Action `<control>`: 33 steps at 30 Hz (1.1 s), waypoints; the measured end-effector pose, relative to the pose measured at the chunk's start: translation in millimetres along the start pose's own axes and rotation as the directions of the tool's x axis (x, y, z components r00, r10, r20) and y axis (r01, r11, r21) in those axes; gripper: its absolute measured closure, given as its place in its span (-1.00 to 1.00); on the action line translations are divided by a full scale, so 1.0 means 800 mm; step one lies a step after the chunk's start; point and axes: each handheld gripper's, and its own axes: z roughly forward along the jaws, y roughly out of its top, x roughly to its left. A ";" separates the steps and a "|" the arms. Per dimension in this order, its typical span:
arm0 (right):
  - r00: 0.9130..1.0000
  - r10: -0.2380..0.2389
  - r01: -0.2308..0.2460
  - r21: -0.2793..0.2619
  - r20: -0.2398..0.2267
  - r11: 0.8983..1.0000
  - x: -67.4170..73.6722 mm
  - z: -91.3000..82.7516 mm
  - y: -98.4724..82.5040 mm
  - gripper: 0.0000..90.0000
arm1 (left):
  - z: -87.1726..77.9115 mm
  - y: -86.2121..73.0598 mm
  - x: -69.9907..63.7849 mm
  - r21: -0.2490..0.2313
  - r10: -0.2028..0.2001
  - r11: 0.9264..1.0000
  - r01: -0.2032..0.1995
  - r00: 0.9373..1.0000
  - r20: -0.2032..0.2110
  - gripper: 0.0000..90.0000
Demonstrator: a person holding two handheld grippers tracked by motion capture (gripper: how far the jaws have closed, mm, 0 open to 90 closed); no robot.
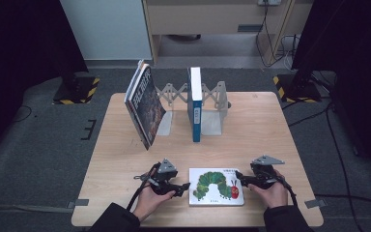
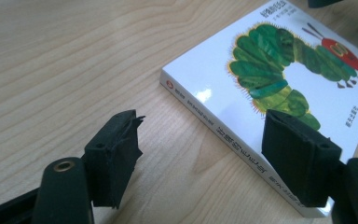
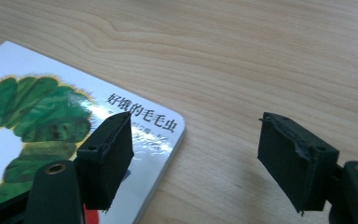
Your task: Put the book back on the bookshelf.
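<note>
A white board book [image 1: 216, 186] with a green caterpillar on its cover lies flat near the table's front edge. My left gripper [image 1: 186, 186] sits at the book's left side. In the left gripper view the book [image 2: 279, 70] has its spine between the open jaws of this gripper [image 2: 203, 149]: one jaw is over bare wood, the other over the cover. My right gripper [image 1: 239, 179] is at the book's right side. In the right gripper view its jaws [image 3: 196, 144] stand open astride the book's [image 3: 37, 116] rounded corner, and no pad presses on the book.
At the back of the wooden table [image 1: 251, 125] stands a grey expanding book rack [image 1: 212, 99]. A blue book [image 1: 195, 104] stands upright in it, and dark-covered books [image 1: 145, 104] lean to its left. Dark floor surrounds the table.
</note>
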 end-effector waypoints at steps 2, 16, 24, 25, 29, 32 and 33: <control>1.000 0.014 -0.014 0.003 -0.011 1.000 0.002 -0.001 -0.002 -0.40 | 0.003 -0.001 -0.001 0.006 -0.002 1.000 0.002 1.000 0.007 -0.43; 0.998 0.037 -0.035 0.036 -0.054 0.999 0.020 0.000 -0.012 -0.36 | 0.021 -0.010 0.000 -0.023 0.027 0.999 -0.026 0.999 0.041 -0.66; 0.996 0.037 -0.034 0.051 -0.077 0.998 0.027 0.005 -0.013 -0.29 | 0.024 -0.013 -0.002 -0.042 0.050 0.998 -0.048 0.998 0.043 -0.78; 0.996 0.040 -0.036 0.049 -0.080 0.998 0.028 0.006 -0.013 -0.28 | 0.024 -0.013 -0.003 -0.042 0.050 0.998 -0.048 0.998 0.042 -0.79; 0.991 0.070 -0.064 0.056 -0.116 0.996 0.029 0.007 -0.014 -0.23 | 0.025 -0.013 -0.004 -0.037 0.049 0.998 -0.048 0.998 0.039 -0.85; 0.991 0.066 -0.060 0.052 -0.117 0.997 0.030 0.007 -0.015 -0.23 | 0.025 -0.013 -0.004 -0.032 0.049 0.998 -0.048 0.998 0.034 -0.90; 0.991 0.069 -0.063 0.048 -0.118 0.997 0.031 0.007 -0.015 -0.23 | 0.025 -0.013 -0.004 -0.031 0.048 0.998 -0.047 0.998 0.032 -0.92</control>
